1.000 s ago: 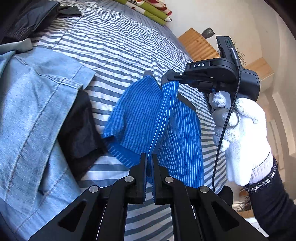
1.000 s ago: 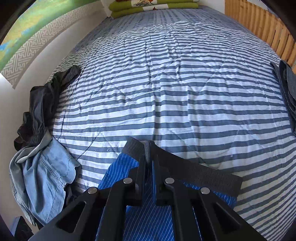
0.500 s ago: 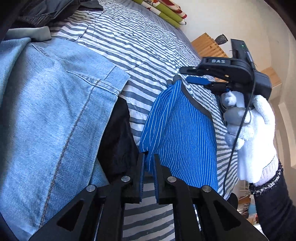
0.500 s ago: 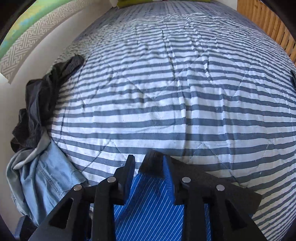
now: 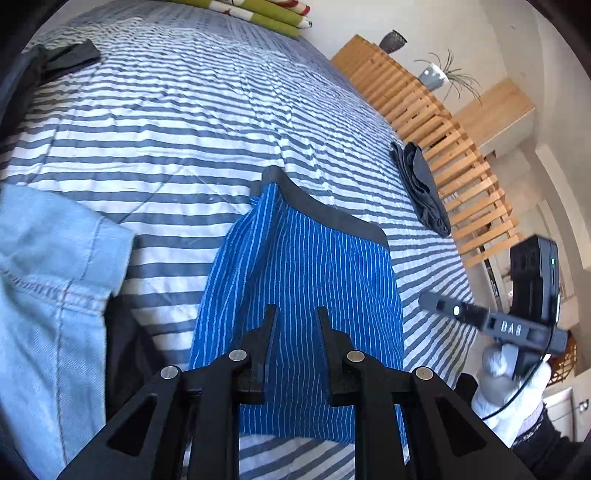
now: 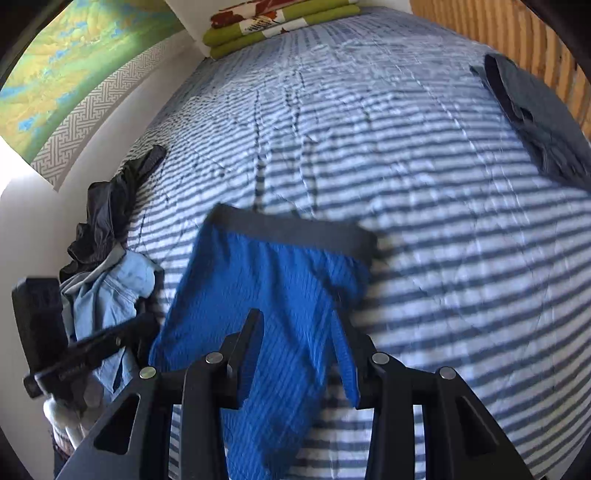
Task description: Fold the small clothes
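Both grippers have let go since a second ago: then each pair of fingers was pinched on the blue cloth, now both stand apart and the shorts (image 5: 306, 280) lie flat on the bed (image 5: 177, 122).

Shorts: blue with thin pale stripes, dark grey waistband (image 5: 325, 210) at the far end, leg hems toward the cameras. Left edge is doubled over in a long fold. They lie near the bed's near edge, just right of the denim.

Left gripper (image 5: 295, 314): fingers wide apart, nothing between them, held above the near end of the shorts. Contact with cloth cannot be told.

Right gripper (image 6: 295, 317): fingers wide apart, holding nothing. A flap of blue cloth shows just inside the right finger; this view is motion-blurred, so touching or not cannot be told. In the left view this gripper is off the bed's right edge, held by a white-gloved hand (image 5: 513, 391).

Around: pale denim garment (image 5: 48, 295) at left, a black cloth (image 5: 125, 354) under its edge, touching or nearly touching the shorts' left hem. Dark garment (image 6: 107, 214) heaped further up the left side. Folded grey piece (image 5: 424, 188) at the far right edge, well apart from the shorts. Green patterned bedding (image 6: 280, 26) at the head. Wooden slats (image 5: 443, 125) beside the bed.
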Demonstrator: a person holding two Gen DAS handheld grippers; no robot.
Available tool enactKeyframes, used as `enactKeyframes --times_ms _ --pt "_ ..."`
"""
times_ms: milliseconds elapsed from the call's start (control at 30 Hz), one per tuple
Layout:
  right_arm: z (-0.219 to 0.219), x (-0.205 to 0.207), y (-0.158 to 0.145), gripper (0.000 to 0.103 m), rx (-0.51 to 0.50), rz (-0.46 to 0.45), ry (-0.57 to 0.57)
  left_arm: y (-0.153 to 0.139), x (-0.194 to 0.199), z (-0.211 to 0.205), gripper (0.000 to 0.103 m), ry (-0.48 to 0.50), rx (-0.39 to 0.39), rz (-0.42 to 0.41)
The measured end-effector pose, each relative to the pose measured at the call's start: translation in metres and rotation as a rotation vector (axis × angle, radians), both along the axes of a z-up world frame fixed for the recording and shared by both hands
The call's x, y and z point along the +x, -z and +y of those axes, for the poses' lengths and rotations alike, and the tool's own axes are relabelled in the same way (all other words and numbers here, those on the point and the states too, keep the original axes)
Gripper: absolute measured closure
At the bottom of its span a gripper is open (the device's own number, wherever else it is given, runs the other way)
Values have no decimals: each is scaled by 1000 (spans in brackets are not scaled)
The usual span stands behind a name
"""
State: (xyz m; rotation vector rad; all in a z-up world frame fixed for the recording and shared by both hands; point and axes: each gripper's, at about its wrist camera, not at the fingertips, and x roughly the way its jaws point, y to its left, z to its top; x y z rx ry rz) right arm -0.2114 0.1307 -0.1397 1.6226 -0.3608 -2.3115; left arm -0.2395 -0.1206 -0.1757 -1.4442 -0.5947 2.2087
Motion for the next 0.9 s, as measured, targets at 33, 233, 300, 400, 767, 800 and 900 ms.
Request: enactKeyframes --times_ms 33,233,300,400,767,800,900 --pt "3 8 9 68 -26 -19 7 6 -8 3 84 9 -7 -20" --pt "-3 26 63 69 -24 -118 4 34 -32 1 84 -20 -179 -73" --pt "-2 32 59 69 -13 -82 -3 26 -29 -7 82 -37 -167 -60" --pt "11 36 48 64 -85 -52 16 12 -27 -17 42 -40 -169 -7" --pt "26 21 62 61 -193 -97 62 34 -54 -13 51 52 -189 -82" --pt "27 21 64 60 -212 -105 61 35 -53 -11 52 68 -195 -81" --pt "27 23 70 61 -236 -117 48 40 -52 -4 64 99 -206 -75"
